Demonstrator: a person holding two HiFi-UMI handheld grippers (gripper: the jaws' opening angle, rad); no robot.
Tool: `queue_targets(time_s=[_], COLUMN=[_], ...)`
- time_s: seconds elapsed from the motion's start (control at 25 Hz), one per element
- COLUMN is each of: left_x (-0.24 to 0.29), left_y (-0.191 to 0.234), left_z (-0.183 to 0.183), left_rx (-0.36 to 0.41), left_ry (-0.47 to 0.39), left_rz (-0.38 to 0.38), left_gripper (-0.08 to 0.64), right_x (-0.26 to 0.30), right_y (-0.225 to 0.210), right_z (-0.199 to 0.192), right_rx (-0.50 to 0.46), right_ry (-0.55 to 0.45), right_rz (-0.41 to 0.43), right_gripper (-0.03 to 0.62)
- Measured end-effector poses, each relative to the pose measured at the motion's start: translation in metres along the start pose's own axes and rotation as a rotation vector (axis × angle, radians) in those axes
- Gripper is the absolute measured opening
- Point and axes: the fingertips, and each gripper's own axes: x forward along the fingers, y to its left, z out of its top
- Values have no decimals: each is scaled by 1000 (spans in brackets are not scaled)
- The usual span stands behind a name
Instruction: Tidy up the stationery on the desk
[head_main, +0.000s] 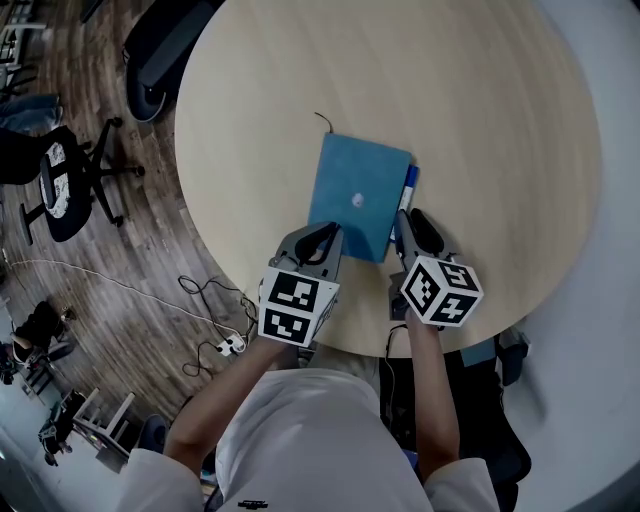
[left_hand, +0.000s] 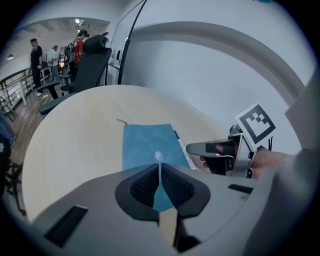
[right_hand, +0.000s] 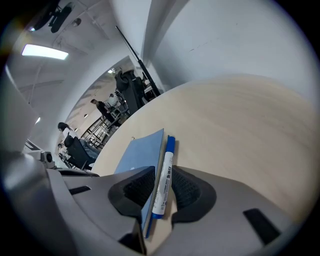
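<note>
A blue notebook (head_main: 358, 192) lies flat in the middle of the round wooden table (head_main: 480, 110), a thin dark strap sticking out at its far corner. My left gripper (head_main: 325, 232) is shut on the notebook's near edge; the blue cover (left_hand: 149, 142) runs in between the closed pads (left_hand: 145, 186). A blue-and-white marker (head_main: 409, 186) lies on the table along the notebook's right edge. My right gripper (head_main: 408, 220) stands open astride the marker (right_hand: 167, 161), with the notebook's edge (right_hand: 137, 150) just inside the left pad. The right gripper (left_hand: 216, 148) also shows in the left gripper view.
The table's near edge (head_main: 340, 345) runs just under both grippers. Office chairs (head_main: 62, 180) stand on the wooden floor at the left, with cables and a power strip (head_main: 230, 345) near the table. People (left_hand: 36, 55) stand far off.
</note>
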Motion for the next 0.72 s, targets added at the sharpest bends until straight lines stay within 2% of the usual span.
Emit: queue_targets(time_s=[0.28,0.6,0.72], left_x=[-21,-66,-89], left_y=[-4,-22,-26], left_z=[8,16,17], left_rx=[13,41,53], left_ry=[-23,-55,-68], left_rz=[-10,-41,-54], left_gripper=[32,32,32], right_x=[-26,-79,-106], right_y=[10,44,62], right_z=[3,4,5], right_rx=[-19,-55,-71], right_ry=[-43,-120,-165], right_rz=[-40,-88,-112], right_gripper=[104,104,75])
